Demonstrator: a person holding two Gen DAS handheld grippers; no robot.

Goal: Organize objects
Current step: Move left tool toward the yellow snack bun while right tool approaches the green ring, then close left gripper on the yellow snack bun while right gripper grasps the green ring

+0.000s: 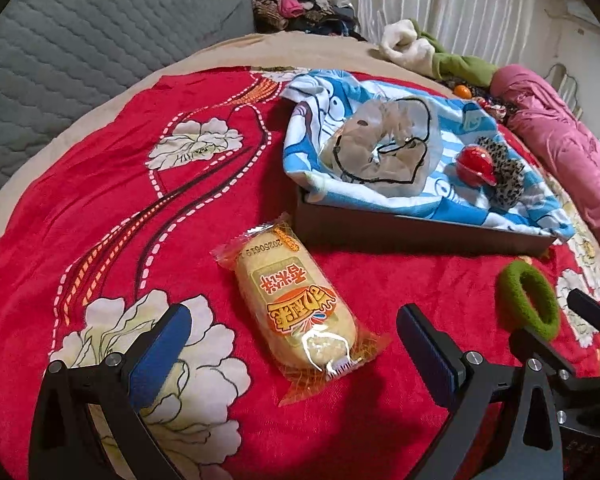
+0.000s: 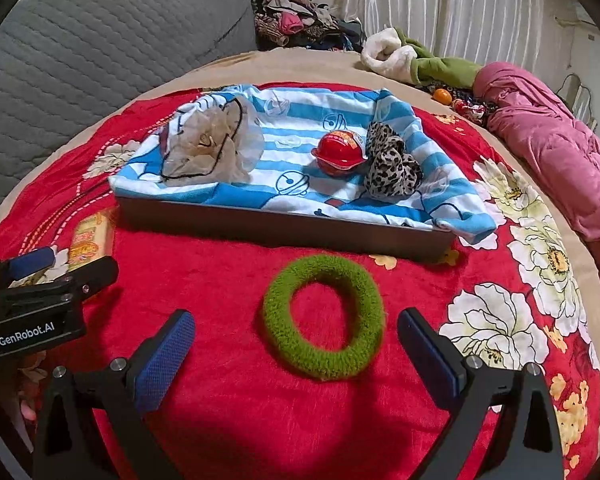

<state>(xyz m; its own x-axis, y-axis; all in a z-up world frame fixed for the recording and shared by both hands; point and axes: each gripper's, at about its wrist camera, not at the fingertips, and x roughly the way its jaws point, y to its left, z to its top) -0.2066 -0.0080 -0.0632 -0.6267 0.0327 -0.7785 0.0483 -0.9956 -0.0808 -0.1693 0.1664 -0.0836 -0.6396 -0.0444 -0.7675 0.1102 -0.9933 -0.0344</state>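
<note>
Tray (image 2: pixel 284 226) lined with a blue striped cloth (image 2: pixel 292 140), mid-frame.
Inside: clear bag (image 2: pixel 212 148), red capsule (image 2: pixel 338 152), leopard scrunchie (image 2: pixel 392 166). Below it, both grippers (image 1: pixel 294 334) (image 2: pixel 296 336) gape: snack packet (image 1: pixel 296 300), green scrunchie (image 2: pixel 324 320).

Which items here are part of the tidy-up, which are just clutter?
Job:
- orange-wrapped snack cake
- fuzzy green hair ring
- grey tray lined with blue striped cloth

Lying about:
- pink quilt
- green-and-cream fleece garment
- clothes pile
</note>
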